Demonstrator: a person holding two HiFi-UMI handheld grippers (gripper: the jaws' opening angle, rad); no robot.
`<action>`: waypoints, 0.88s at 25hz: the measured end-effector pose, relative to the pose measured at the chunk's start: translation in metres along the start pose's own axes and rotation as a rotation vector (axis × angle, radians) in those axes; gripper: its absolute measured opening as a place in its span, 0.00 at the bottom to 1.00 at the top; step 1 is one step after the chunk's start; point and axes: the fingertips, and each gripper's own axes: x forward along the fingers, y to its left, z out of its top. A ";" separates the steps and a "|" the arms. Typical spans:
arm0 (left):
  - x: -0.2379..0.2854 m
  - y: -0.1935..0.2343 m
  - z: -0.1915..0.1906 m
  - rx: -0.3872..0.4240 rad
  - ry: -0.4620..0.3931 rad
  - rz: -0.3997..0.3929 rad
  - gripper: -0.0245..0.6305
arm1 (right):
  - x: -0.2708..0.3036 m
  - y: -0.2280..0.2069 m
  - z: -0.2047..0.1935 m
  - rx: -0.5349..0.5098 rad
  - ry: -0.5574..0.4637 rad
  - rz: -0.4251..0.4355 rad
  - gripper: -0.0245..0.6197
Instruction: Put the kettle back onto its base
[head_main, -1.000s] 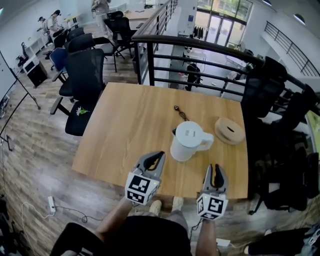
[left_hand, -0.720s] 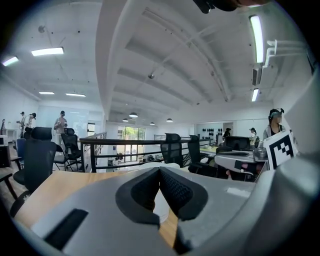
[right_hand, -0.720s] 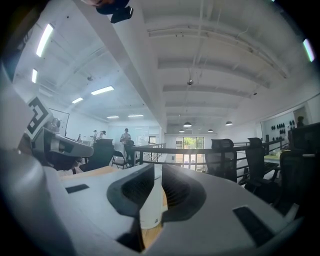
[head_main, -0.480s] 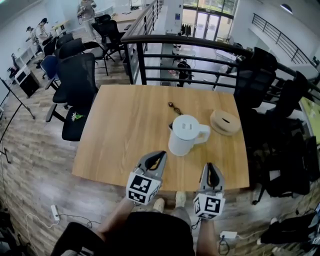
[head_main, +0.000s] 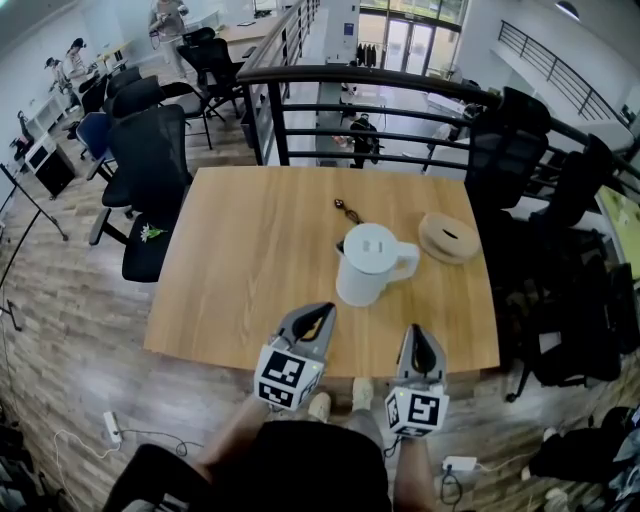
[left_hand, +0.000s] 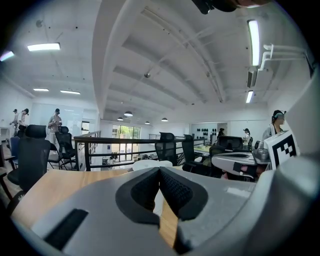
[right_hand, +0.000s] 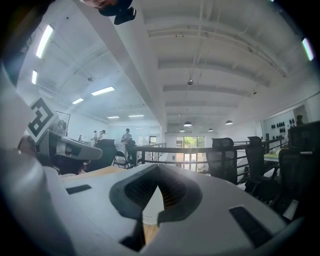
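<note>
My right gripper (head_main: 417, 332) has just been closing its jaws; they now meet on nothing. My left gripper (head_main: 318, 314) is likewise closed and empty. The kettle (head_main: 368, 266) stands untouched on the table (head_main: 240, 270), at 12 o'clock, with its base (head_main: 448, 238) at its 2 o'clock, apart. I judge that the jaws must reopen before any grasp.

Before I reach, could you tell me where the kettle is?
Head view: white kettle stands right of centre on the table, left of the round base.
</note>
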 end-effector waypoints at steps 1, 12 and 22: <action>0.000 0.000 0.000 -0.001 0.000 0.000 0.04 | 0.000 -0.001 -0.002 -0.009 0.009 0.000 0.04; 0.001 -0.001 -0.001 -0.003 0.001 0.004 0.04 | 0.002 -0.003 0.000 -0.027 0.003 0.011 0.04; 0.002 -0.001 -0.002 -0.005 0.002 0.006 0.04 | 0.004 -0.002 0.003 -0.045 -0.015 0.016 0.04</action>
